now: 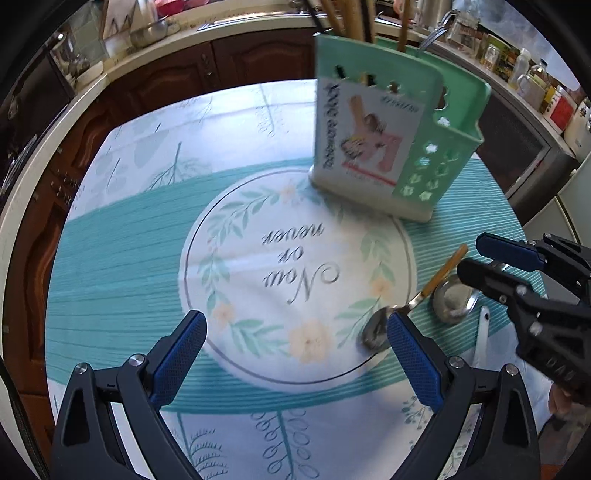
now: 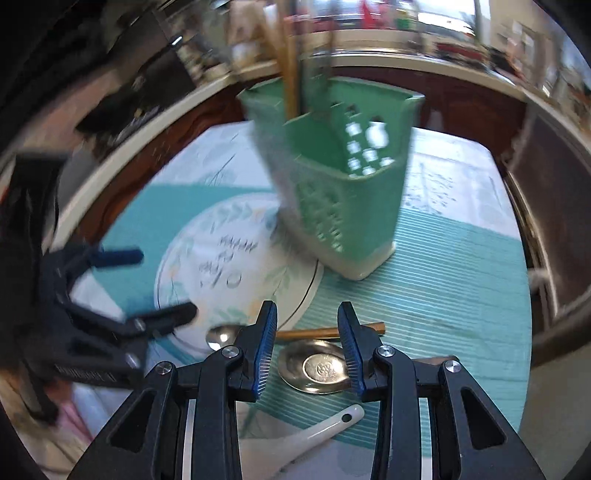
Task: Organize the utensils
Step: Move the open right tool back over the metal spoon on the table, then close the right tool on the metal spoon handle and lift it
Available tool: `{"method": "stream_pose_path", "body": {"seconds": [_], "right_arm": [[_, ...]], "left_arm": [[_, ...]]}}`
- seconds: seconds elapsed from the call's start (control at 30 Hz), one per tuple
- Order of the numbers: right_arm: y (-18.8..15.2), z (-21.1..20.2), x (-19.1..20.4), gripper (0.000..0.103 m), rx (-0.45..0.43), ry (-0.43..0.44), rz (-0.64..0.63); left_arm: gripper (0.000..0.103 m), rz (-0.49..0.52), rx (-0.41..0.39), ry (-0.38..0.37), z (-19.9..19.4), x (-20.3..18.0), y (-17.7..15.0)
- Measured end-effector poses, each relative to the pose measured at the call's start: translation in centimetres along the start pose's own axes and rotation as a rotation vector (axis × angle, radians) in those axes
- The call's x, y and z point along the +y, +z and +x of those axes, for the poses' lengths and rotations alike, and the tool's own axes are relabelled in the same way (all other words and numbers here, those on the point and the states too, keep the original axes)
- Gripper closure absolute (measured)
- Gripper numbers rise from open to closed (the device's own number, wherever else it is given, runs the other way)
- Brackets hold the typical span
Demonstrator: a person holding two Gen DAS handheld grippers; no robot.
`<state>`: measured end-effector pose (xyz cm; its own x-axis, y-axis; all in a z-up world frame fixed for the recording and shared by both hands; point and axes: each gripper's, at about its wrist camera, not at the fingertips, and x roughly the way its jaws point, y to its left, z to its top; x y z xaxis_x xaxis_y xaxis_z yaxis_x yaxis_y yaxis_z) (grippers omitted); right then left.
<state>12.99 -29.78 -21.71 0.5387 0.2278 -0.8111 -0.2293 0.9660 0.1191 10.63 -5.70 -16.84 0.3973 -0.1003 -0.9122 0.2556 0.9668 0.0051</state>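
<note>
A green perforated utensil holder [image 1: 399, 147] stands on the round table, with chopsticks and handles sticking up; it also shows in the right wrist view [image 2: 343, 206]. A metal spoon with a wooden handle [image 1: 417, 299] lies on the cloth, also in the right wrist view [image 2: 317, 334]. Beside it lie a small steel dish [image 1: 454, 299] [image 2: 317, 367] and a white ceramic spoon [image 1: 482, 332] [image 2: 306, 435]. My left gripper [image 1: 295, 336] is open and empty above the cloth, left of the spoon. My right gripper [image 2: 306, 328] is open, with its jaws either side of the dish and the spoon's handle; it shows in the left wrist view [image 1: 476, 254].
The table carries a teal and white cloth [image 1: 147, 258] with a printed circle. Dark wooden cabinets [image 1: 236, 62] and a counter with jars [image 1: 524, 74] ring the table. A metal bowl [image 1: 151, 31] stands on the far counter.
</note>
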Motion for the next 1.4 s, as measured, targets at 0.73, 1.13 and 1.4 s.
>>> {"method": "stream_pose_path", "body": {"seconds": [0.73, 1.13, 1.4], "right_arm": [[1.1, 6.8, 7.8, 0.081, 0.309, -0.009, -0.855], [4.8, 9.3, 8.2, 0.083, 0.466, 0.095, -0.971], [5.1, 10.4, 10.0, 0.083, 0.524, 0.091, -1.114]], "left_arm": [[0.006, -0.119, 0.032, 0.005, 0.5, 3.9, -0.9], [0.006, -0.194, 0.025, 0.011, 0.6, 6.9, -0.5], [0.006, -0.235, 0.037, 0.010, 1.1, 8.3, -0.4]]}}
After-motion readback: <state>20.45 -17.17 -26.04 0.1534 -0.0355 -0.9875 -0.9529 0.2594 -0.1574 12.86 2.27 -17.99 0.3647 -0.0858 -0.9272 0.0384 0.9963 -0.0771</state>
